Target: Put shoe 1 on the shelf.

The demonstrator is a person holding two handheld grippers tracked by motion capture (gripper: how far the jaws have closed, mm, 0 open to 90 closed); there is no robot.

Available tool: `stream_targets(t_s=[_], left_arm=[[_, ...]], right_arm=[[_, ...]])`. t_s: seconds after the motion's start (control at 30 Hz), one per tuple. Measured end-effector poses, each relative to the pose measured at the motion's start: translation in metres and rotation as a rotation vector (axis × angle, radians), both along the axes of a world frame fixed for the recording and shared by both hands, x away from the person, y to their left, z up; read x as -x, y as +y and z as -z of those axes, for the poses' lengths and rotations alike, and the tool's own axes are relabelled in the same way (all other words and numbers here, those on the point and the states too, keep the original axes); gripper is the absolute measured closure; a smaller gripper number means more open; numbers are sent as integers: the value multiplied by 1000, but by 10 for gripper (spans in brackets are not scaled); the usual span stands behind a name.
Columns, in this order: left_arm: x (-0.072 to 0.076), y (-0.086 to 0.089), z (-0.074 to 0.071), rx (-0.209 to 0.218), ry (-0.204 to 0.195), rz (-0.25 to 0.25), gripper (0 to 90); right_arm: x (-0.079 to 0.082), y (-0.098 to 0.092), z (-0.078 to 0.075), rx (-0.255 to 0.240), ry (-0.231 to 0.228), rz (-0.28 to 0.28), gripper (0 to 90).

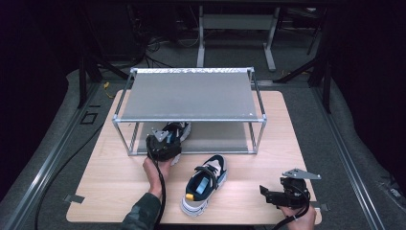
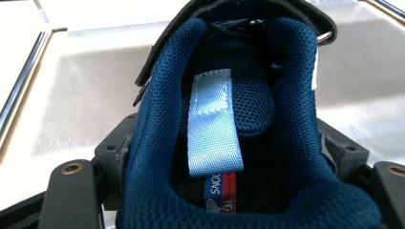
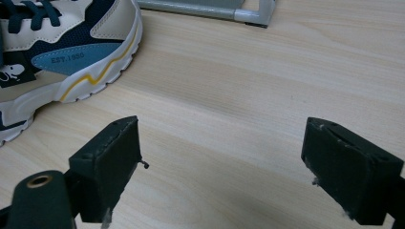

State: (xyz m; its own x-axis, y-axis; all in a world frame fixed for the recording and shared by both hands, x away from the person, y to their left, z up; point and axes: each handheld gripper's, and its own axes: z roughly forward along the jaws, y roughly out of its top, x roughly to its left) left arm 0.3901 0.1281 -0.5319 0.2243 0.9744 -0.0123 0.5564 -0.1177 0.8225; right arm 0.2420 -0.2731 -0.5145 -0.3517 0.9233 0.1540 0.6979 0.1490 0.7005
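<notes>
A navy, cream and white sneaker rests on the lower shelf of a metal rack, toe pointing inward. My left gripper is shut on its heel. In the left gripper view the black jaws press both sides of the sneaker's navy mesh collar, with a light blue pull tab in the middle and my left gripper around it. The matching second sneaker lies on the wooden table in front of the rack. My right gripper hovers open at the front right, with nothing between its jaws; the second sneaker is off to its left.
The rack's grey top shelf is bare, and its front right foot stands on the table. Bare wood lies ahead of my right gripper. Dark floor, cables and a table frame lie beyond the table.
</notes>
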Motion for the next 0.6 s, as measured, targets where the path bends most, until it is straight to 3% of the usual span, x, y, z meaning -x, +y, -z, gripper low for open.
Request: stream_targets(t_s=[0.1,0.27,0.37,0.6], left_arm=[[-10,-4,2,6,0,-26,241],[-20,-7,5,12,16,-6,198],[-16,-3,2,28,35,31,147],[17,11,-1,64,-5,88,154]], right_arm=[[0,1,-1,1,0,-3,128],[0,2,-2,-1,8,-16,130],[0,3,-2,-6,0,-21,130],[4,2,-4,-5,-6,-18,139]])
